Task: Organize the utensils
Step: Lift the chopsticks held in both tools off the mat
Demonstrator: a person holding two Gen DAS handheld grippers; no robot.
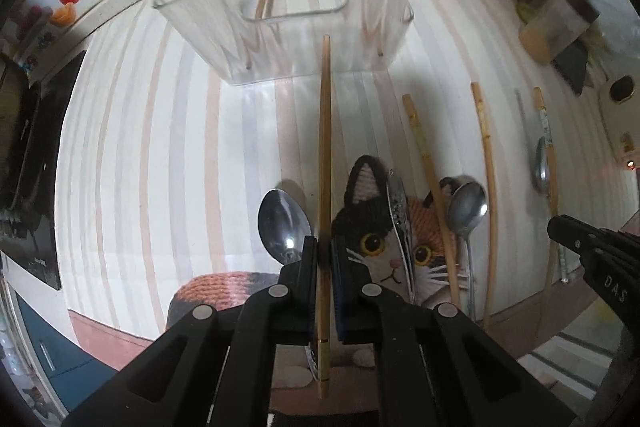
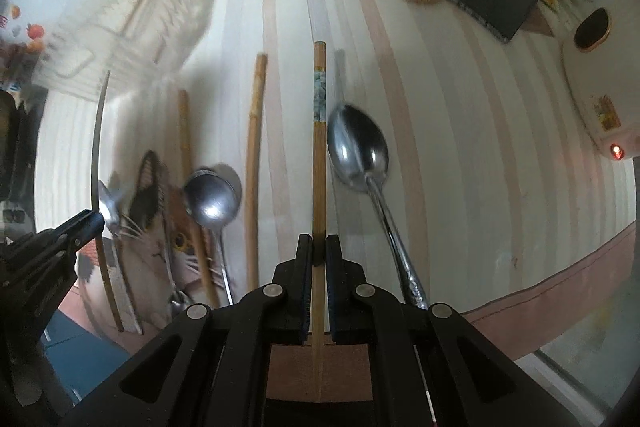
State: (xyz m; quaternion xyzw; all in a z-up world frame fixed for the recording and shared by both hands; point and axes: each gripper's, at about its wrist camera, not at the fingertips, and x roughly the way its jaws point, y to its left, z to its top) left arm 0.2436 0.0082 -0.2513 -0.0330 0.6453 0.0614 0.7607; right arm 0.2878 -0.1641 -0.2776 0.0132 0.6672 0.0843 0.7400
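The left claw [image 1: 324,247] is pressed together on a plain wooden chopstick [image 1: 325,131], which points toward the far edge of the striped worktop [image 1: 160,147], and the right claw [image 2: 318,247] likewise pinches a patterned chopstick [image 2: 319,147] just beside a large spoon [image 2: 358,147]. Farther back, the clear plastic basket [image 1: 380,7] holds a few chopsticks, blurred through its ribbed walls.

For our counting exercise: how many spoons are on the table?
4 spoons: one beside the left gripper, one ornate on the cat mat, one at its right edge, one far right. Others may be hidden.
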